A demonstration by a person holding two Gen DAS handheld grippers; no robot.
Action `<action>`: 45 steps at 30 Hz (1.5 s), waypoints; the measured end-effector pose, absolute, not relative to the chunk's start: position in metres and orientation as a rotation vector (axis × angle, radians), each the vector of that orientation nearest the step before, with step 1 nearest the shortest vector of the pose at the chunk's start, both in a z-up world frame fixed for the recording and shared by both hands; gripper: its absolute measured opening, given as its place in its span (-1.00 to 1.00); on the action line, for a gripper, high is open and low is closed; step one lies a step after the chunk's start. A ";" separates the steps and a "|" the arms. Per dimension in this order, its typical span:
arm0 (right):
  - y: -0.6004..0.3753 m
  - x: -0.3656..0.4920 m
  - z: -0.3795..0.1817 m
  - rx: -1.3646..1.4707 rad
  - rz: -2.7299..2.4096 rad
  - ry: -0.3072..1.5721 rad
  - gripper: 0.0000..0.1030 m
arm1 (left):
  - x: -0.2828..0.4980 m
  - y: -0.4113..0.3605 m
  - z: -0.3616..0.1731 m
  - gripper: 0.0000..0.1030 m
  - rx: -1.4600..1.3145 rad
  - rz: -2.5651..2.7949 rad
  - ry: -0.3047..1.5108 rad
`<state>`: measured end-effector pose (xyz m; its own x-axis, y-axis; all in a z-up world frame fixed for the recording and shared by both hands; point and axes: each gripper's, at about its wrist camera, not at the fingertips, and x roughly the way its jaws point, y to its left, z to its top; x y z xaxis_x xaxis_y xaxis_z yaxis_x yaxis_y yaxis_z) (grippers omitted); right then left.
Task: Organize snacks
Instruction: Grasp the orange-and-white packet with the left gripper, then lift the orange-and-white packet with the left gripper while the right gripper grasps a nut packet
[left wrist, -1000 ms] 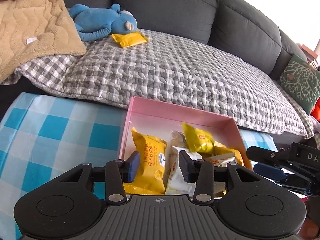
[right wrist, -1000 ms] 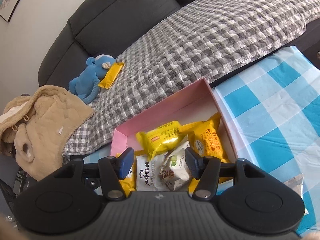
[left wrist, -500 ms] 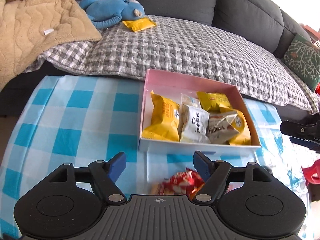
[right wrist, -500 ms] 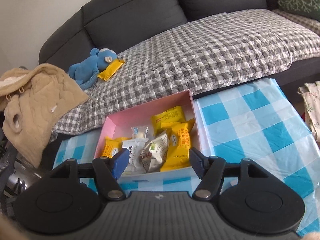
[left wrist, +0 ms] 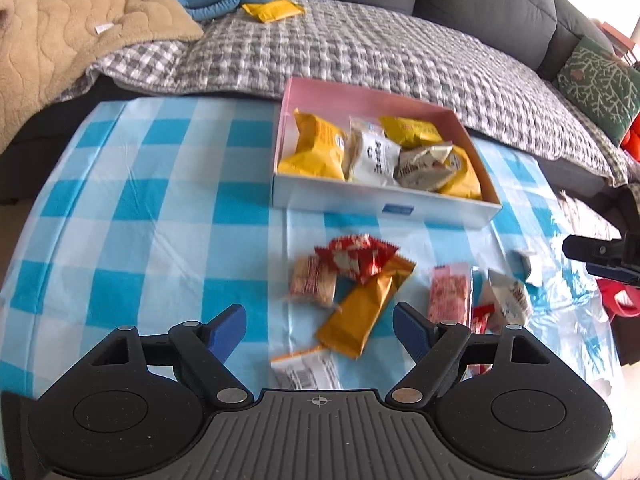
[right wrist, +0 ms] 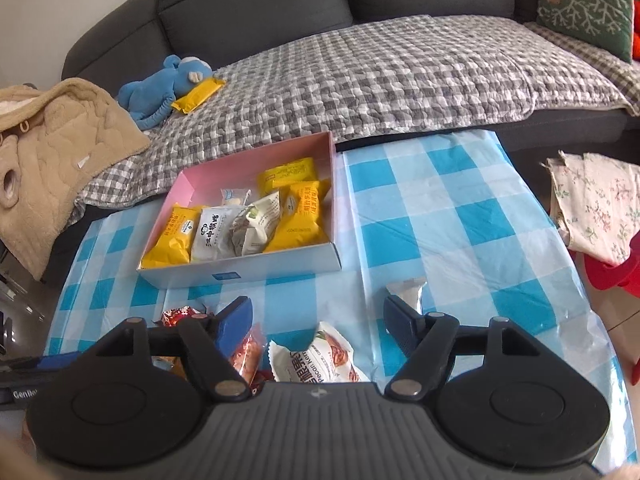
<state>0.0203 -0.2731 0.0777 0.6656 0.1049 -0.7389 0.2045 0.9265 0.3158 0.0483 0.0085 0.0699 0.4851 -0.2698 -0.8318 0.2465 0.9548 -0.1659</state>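
Snacks are sitting in two groups on the blue-checked tablecloth (left wrist: 132, 208). First group is lying inside the pink box (left wrist: 384, 200) at the sofa-side edge of the table: yellow packets (left wrist: 316, 148) on both ends, white packet (left wrist: 374, 156) and a crumpled grey-white one (left wrist: 420, 168) between them.

Second group is lying loose on the cloth in front of the box: red wrapper (left wrist: 356, 258) overlapping an orange-gold bar (left wrist: 368, 308), a cracker pack (left wrist: 314, 284) just left of the bar, a pink-red pack (left wrist: 448, 296) to the right, white pouches (left wrist: 508, 292) beyond that. A barcode-labelled packet (left wrist: 306, 368) is lying nearest the camera.

Left gripper (left wrist: 320, 326) is hovering over the loose pile, fingers spread wide, gripping nothing; the orange-gold bar is sitting between the blue pads (left wrist: 226, 328) in view, but not touching them.

Right gripper (right wrist: 318, 318) is also hanging wide apart and carrying nothing. Pecan-labelled white pouch (right wrist: 320, 356) is lying just below its gap, a silver-white packet (right wrist: 408, 290) near its right finger.

Off the table: one more yellow packet (right wrist: 198, 94) is resting on the grey checked blanket (right wrist: 360, 80), touching the blue plush toy (right wrist: 164, 88). Beige fleece (right wrist: 52, 148) is draped at the sofa's left end.
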 end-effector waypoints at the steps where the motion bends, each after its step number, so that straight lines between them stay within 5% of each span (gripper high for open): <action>1: -0.274 0.021 0.075 0.414 -0.049 0.864 0.38 | 0.047 0.008 0.067 0.59 -0.022 -0.312 1.026; 18: -0.271 0.028 0.037 0.504 -0.019 1.043 0.38 | 0.026 -0.005 0.018 0.59 0.059 -0.269 1.139; 21: -0.273 0.030 0.032 0.553 -0.020 1.060 0.36 | 0.024 -0.013 0.011 0.52 0.115 -0.264 1.143; 30: -0.276 0.039 0.025 0.551 -0.041 1.053 0.28 | 0.025 -0.013 0.007 -0.21 0.136 -0.225 1.125; 37: -0.267 0.046 0.014 0.489 -0.037 1.081 0.35 | 0.025 -0.013 0.009 -0.27 0.135 -0.234 1.121; 45: -0.262 0.047 0.017 0.426 0.006 1.054 0.14 | 0.027 -0.010 0.016 -0.28 0.105 -0.240 1.113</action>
